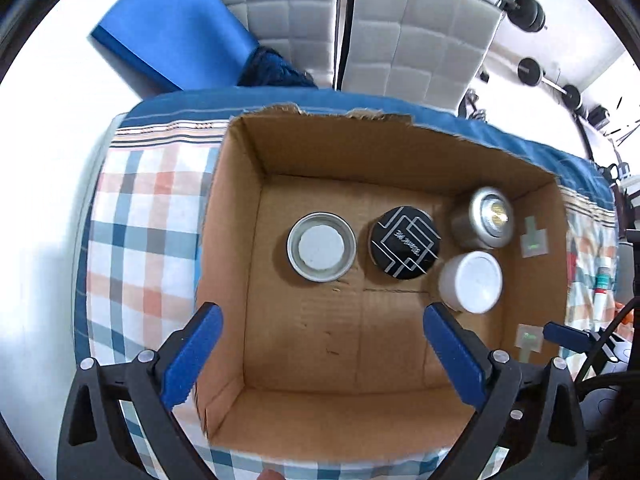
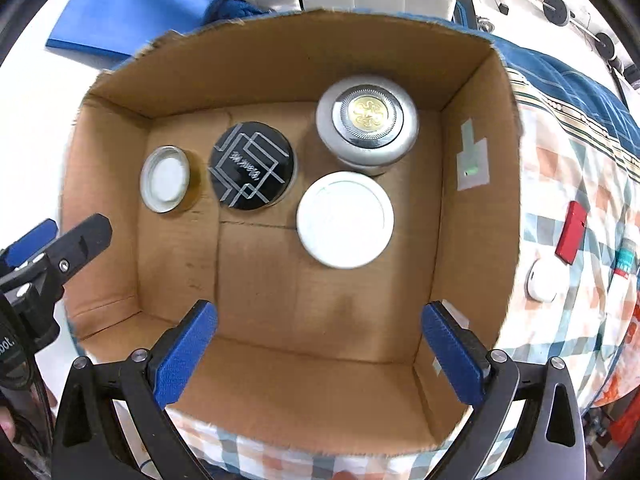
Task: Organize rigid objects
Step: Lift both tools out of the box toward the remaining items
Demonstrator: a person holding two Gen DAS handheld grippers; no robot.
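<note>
While both grippers hover over the cardboard box (image 1: 240, 240), their fingers are spread apart, empty. Four lidded jars stand inside.

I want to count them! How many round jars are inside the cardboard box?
4. The small tin with a white middle is farthest left, the black-lidded jar is beside it, the silver jar with a gold emblem is back right, and the white-lidded jar sits in front of it.

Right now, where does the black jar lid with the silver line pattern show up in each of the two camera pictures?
Left wrist view: black lid sits right of centre, on the cardboard box floor.
Right wrist view: black lid sits left of centre, upper half.
Shared landmark: the white lid, to its right and nearer the camera in both.
</note>
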